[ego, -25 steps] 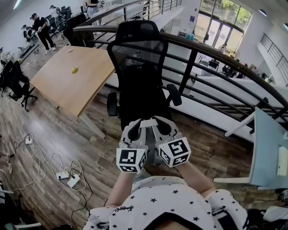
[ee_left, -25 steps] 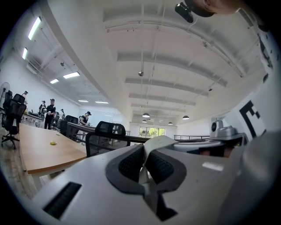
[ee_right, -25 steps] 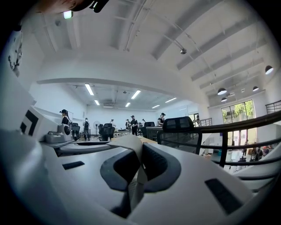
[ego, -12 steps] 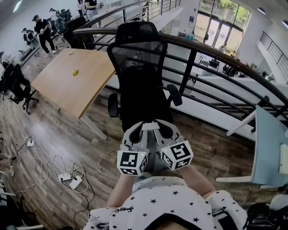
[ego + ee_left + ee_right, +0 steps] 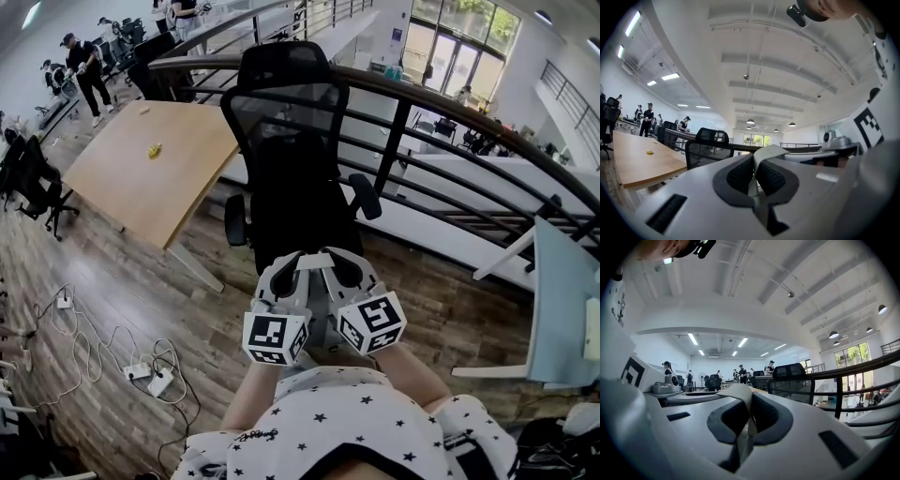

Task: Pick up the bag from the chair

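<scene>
A black office chair (image 5: 292, 150) with a mesh back stands straight ahead by the railing. A dark bulk (image 5: 298, 202) rests on its seat against the backrest; it is black on black, so I cannot make out the bag's outline. My left gripper (image 5: 281, 272) and right gripper (image 5: 343, 267) sit side by side close to my body, short of the seat's front edge. In the left gripper view the left gripper (image 5: 753, 164) has its pads pressed together with nothing between them. The right gripper (image 5: 746, 404) looks the same, with the chair (image 5: 790, 380) beyond it.
A wooden desk (image 5: 150, 164) with a small yellow thing on it stands left of the chair. A dark curved railing (image 5: 441, 112) runs behind it. Cables and power strips (image 5: 145, 375) lie on the wood floor at left. A pale table (image 5: 562, 300) is at right. People stand far back left.
Both grippers have stayed almost in place in front of my body, still shut. Only the head view has shifted slightly.
</scene>
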Demonstrator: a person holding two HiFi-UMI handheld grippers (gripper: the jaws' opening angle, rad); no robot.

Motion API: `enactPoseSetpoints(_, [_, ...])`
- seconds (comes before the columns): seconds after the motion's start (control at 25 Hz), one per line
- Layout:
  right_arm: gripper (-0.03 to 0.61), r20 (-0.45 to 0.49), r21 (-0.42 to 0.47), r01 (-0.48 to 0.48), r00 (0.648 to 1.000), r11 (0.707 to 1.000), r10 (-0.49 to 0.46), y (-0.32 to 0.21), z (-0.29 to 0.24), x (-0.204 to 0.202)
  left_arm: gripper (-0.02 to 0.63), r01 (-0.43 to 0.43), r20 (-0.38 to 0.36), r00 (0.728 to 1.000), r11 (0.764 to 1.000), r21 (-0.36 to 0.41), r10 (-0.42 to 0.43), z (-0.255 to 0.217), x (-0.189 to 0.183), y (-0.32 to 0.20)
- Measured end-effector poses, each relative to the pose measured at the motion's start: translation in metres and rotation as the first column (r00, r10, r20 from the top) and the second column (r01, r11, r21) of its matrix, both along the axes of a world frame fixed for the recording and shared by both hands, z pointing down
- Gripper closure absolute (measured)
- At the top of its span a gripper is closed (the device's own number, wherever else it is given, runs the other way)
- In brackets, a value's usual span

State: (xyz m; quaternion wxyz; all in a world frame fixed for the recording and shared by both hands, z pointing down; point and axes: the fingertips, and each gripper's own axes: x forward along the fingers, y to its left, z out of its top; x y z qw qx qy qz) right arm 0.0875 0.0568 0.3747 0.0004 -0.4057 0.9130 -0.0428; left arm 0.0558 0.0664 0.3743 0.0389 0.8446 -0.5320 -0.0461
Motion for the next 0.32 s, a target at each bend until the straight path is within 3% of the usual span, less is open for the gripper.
enactPoseSetpoints(0.32, [0.581,0.002,0.006,-0.011,1.000,1.000,0.011,-0.017,-0.003,-0.006,0.598,-0.017,-0.005,1.000,1.000,0.004,0.017,-0.003,-0.005,-0.017])
